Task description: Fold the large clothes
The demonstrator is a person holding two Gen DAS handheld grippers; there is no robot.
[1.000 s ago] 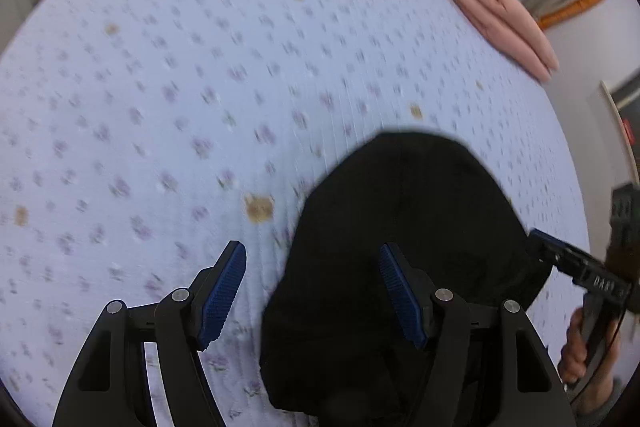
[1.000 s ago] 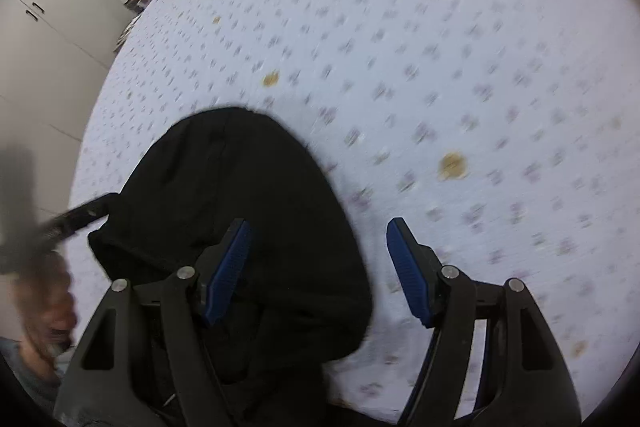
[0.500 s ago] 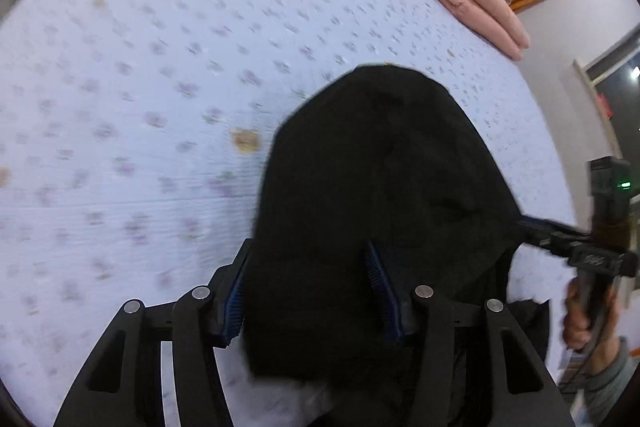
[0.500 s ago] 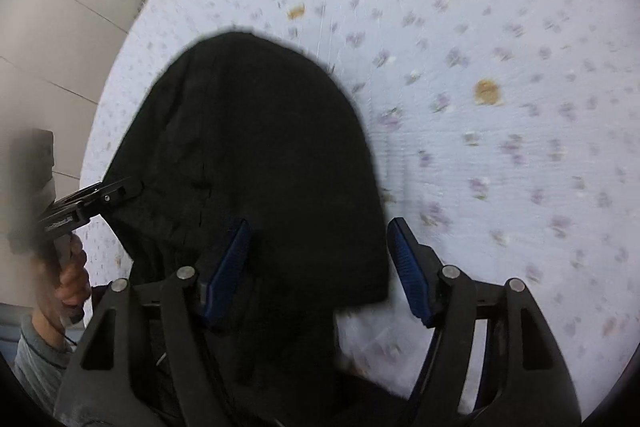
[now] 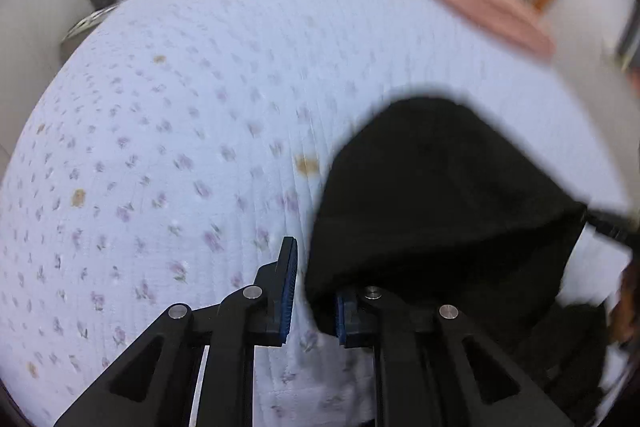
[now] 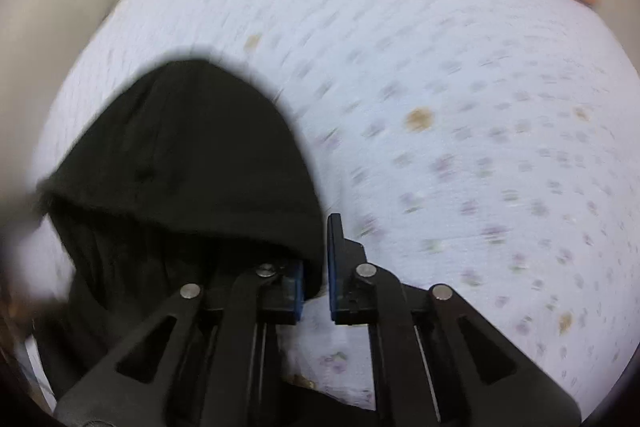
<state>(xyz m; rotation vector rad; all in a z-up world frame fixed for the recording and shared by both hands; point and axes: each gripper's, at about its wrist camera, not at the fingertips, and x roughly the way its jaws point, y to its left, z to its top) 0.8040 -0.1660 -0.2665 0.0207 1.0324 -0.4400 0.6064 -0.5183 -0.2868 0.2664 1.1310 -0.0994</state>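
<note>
Both claws have just been closing: the left claw [image 5: 312, 291] and the right claw [image 6: 316, 267] are each clamped on an edge of the black garment [image 5: 440, 195] (spread between them over the bed [image 5: 180, 147]), so a fold can start.

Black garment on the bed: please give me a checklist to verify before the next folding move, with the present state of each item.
1. Left gripper closed on a corner of the black garment: ok; its jaws have just been closing, cloth between them.
2. Right gripper closed on the opposite corner: ok; the jaws have also just been closing.
3. Edge between both grips taut: cannot tell, blurred.
4. Floral bedsheet ahead free of objects: ok.
5. Pink folded blanket away from the garment: ok.
6. Lower garment part hanging without snag: cannot tell.
</note>
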